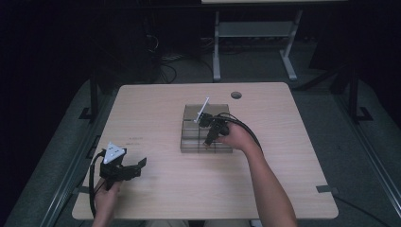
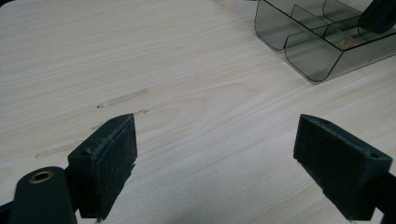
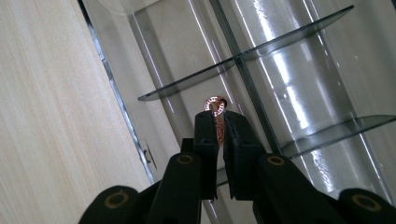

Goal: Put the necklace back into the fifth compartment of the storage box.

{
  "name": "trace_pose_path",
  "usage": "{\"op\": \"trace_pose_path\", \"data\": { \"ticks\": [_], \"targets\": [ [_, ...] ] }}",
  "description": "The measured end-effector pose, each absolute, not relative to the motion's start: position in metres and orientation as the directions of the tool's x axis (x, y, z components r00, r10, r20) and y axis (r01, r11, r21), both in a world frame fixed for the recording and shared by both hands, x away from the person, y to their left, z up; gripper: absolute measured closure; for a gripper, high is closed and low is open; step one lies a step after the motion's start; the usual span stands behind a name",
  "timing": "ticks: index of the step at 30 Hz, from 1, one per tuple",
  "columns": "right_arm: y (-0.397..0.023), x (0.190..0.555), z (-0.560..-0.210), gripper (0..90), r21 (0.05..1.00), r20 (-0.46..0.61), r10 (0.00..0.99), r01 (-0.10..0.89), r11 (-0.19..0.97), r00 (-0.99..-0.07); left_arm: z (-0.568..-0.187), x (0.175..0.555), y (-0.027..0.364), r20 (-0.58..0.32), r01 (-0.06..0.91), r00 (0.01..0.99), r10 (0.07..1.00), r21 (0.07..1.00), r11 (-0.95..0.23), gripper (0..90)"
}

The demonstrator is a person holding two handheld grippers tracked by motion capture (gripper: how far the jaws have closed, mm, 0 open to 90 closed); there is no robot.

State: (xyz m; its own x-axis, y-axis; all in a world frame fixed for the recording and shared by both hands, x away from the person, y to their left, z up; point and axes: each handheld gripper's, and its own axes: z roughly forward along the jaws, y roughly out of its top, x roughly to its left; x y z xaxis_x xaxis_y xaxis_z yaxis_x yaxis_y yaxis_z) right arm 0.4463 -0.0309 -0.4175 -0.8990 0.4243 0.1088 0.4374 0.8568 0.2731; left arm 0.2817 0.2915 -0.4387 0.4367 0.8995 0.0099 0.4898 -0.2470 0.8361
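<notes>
A smoky clear compartment tray (image 1: 189, 143) lies at the middle of the wooden table. My right gripper (image 1: 207, 141) points down into it from the right, with its grey plate sticking up behind. Seen from the right gripper view, the right gripper (image 3: 218, 117) is shut on a small copper-coloured ring piece (image 3: 215, 103), which pokes out past the tips above a tray compartment (image 3: 177, 56). My left gripper (image 1: 140, 165) rests near the table's front left, its jaws wide apart. Only bare wood lies between the jaws of the left gripper (image 2: 215, 140). The tray (image 2: 322, 63) stands ahead to its right.
A round cable hole (image 1: 236, 95) sits near the table's far edge. Faint tape marks (image 2: 126, 98) streak the wood ahead of the left gripper. Beyond the table stand a white frame's legs (image 1: 216, 52) and dark floor.
</notes>
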Motion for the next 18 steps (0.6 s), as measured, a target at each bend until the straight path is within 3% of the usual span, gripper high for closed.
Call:
{"op": "trace_pose_path", "data": {
  "ticks": [18],
  "targets": [
    [-0.048,0.434,-0.398,74.6,0.317,0.09,0.421,0.426,0.847,-0.903,-0.438,0.281,0.292,0.013,0.49,0.428,0.904,0.837,-0.244,13.1]
  ]
}}
